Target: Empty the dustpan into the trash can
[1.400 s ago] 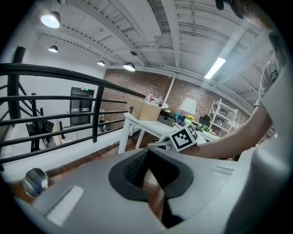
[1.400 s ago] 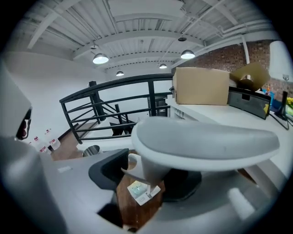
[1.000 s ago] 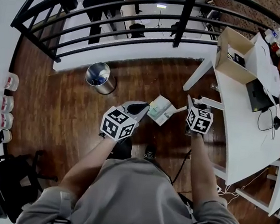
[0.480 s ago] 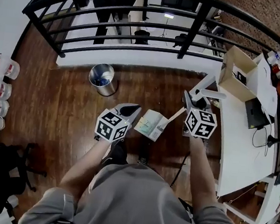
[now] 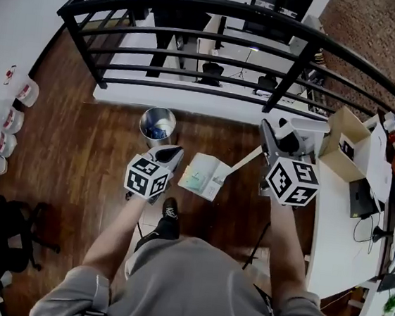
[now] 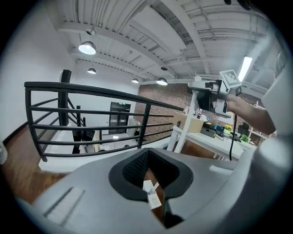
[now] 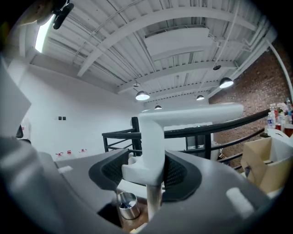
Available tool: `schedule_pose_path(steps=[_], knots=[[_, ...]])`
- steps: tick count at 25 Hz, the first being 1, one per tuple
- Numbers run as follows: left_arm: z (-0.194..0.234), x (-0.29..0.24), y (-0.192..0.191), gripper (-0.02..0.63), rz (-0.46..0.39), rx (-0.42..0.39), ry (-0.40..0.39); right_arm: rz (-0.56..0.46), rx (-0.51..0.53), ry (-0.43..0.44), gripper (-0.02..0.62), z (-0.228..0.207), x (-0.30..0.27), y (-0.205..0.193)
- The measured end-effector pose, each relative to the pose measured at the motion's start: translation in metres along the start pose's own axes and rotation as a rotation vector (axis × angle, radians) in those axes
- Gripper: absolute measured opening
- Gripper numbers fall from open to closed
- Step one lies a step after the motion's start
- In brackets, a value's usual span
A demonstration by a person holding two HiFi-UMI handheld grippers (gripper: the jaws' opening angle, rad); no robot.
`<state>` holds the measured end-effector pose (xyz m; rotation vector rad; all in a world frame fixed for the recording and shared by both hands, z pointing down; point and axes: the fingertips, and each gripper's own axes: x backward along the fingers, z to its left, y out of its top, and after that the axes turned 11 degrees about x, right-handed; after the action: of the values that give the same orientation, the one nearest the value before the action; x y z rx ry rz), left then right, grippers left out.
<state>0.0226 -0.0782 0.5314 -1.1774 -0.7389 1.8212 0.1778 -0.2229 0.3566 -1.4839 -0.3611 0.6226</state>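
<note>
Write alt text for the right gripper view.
The right gripper is clamped on the white dustpan handle, which rises through the centre of the view. Below it stands a steel trash can; behind are a black railing and, at right, a cardboard box.

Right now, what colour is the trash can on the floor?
Silver metal; the trash can shows best in the head view.

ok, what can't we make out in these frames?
- Dustpan contents: head view, too small.
- Trash can inside: small in head view; in right gripper view partly behind dustpan handle.
- Small white scrap between left gripper jaws: left gripper view, too small to identify; pinched or loose, cannot tell.
</note>
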Motion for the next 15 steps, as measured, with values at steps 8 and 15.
schedule_pose_path(steps=[8,15], knots=[[0.098,0.035,0.051,0.005,-0.071,0.030,0.073,-0.105,0.025,0.070,0.206,0.054,-0.102,0.081],[0.165,0.061,0.068,0.005,-0.100,0.070,0.112,-0.165,0.052,0.095,0.206,0.097,-0.175,0.128]])
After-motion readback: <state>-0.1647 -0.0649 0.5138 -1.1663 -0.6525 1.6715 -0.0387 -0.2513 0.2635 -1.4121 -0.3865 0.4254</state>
